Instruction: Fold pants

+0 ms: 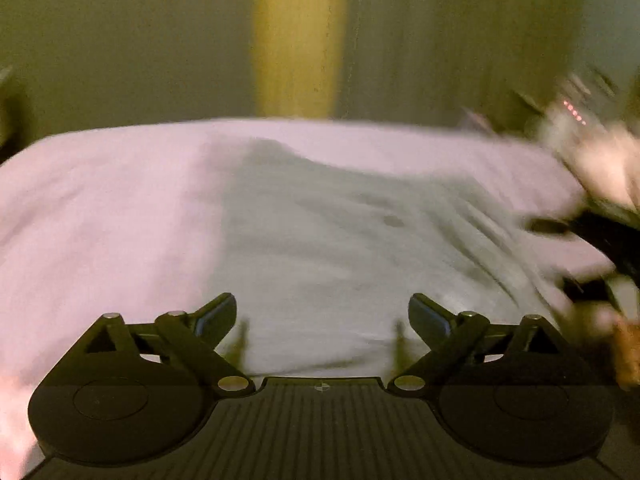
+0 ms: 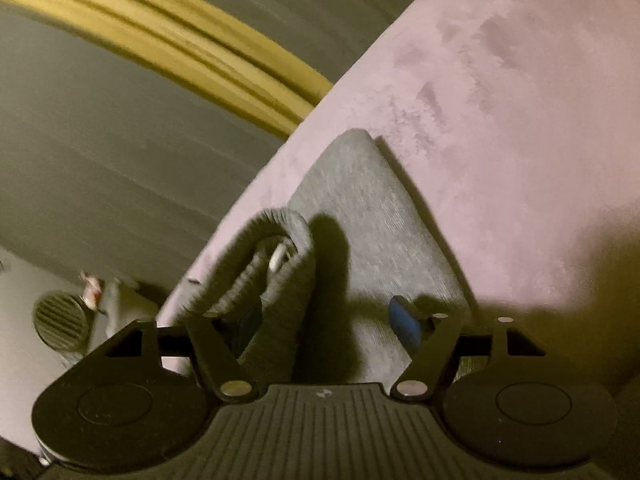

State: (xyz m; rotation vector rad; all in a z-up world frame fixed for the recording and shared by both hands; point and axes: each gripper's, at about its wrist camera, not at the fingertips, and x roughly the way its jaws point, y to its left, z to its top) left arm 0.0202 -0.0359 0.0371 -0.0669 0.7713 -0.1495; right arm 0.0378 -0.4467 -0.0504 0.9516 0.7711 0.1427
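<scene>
Grey pants (image 1: 320, 240) lie spread on a pale lilac bed cover (image 1: 100, 220); the left wrist view is blurred. My left gripper (image 1: 322, 316) hovers over their near part, jaws wide apart and nothing between them. In the right wrist view the pants (image 2: 372, 216) reach the bed's edge, and their ribbed waistband (image 2: 280, 264) stands up in a rolled fold. My right gripper (image 2: 324, 320) is open over it. The fold leans against the left finger and hides its pad, while the blue pad of the right finger (image 2: 404, 320) stands apart from the cloth.
A person's hand (image 1: 600, 168) with the other gripper shows blurred at the right edge of the left wrist view. Behind the bed hangs a grey curtain with a yellow stripe (image 1: 296, 40). Beside the bed's edge, a round slatted object (image 2: 60, 320) sits on the floor.
</scene>
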